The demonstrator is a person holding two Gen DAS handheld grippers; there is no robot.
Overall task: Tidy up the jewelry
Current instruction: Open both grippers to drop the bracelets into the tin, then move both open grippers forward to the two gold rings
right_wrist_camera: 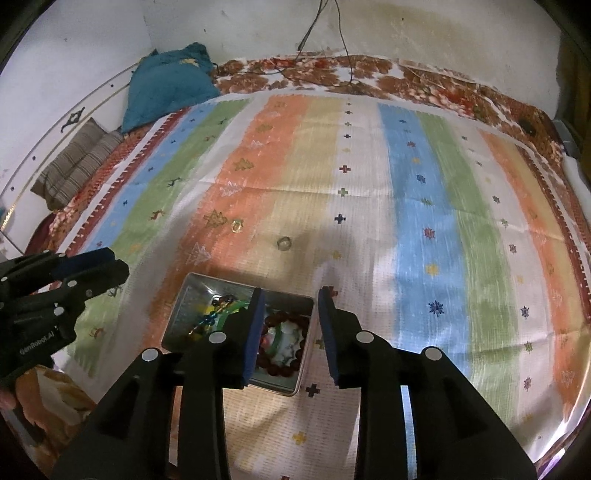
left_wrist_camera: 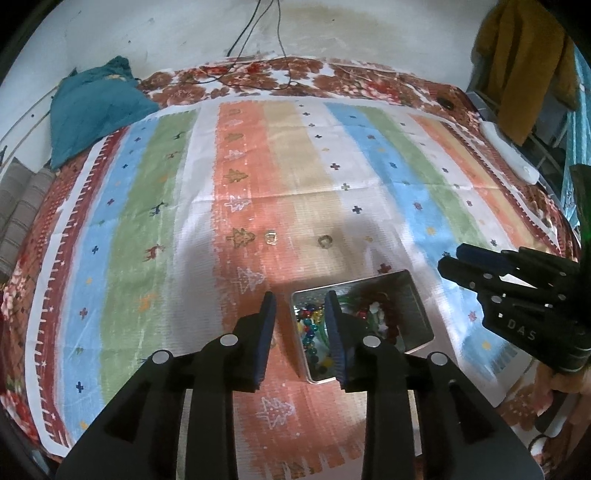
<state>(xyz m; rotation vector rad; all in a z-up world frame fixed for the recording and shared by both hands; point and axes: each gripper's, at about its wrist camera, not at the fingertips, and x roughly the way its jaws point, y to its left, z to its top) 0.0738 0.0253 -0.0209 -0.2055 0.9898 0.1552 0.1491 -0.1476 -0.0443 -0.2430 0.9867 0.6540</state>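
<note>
A metal tin (left_wrist_camera: 413, 291) (right_wrist_camera: 184, 295) lies open on the striped cloth and holds bead bracelets: a dark red one (left_wrist_camera: 391, 317) (right_wrist_camera: 284, 317), a multicolour one (left_wrist_camera: 310, 325) (right_wrist_camera: 207, 321) and a green bangle (right_wrist_camera: 236, 306). Two small rings lie on the cloth beyond the tin: a gold ring (left_wrist_camera: 271, 238) (right_wrist_camera: 236, 225) and a darker ring (left_wrist_camera: 325, 242) (right_wrist_camera: 284, 243). My left gripper (left_wrist_camera: 301, 299) is open and empty above the tin's left edge. My right gripper (right_wrist_camera: 290, 293) is open and empty above the tin's right edge.
The striped cloth (left_wrist_camera: 240, 166) (right_wrist_camera: 424, 184) covers a floral bedspread (left_wrist_camera: 258, 77). A teal cushion (left_wrist_camera: 92, 107) (right_wrist_camera: 166, 85) and a striped pillow (right_wrist_camera: 77, 158) lie at the far left. A white remote (left_wrist_camera: 509, 155) lies at the right edge. Cables (left_wrist_camera: 251, 33) hang on the wall.
</note>
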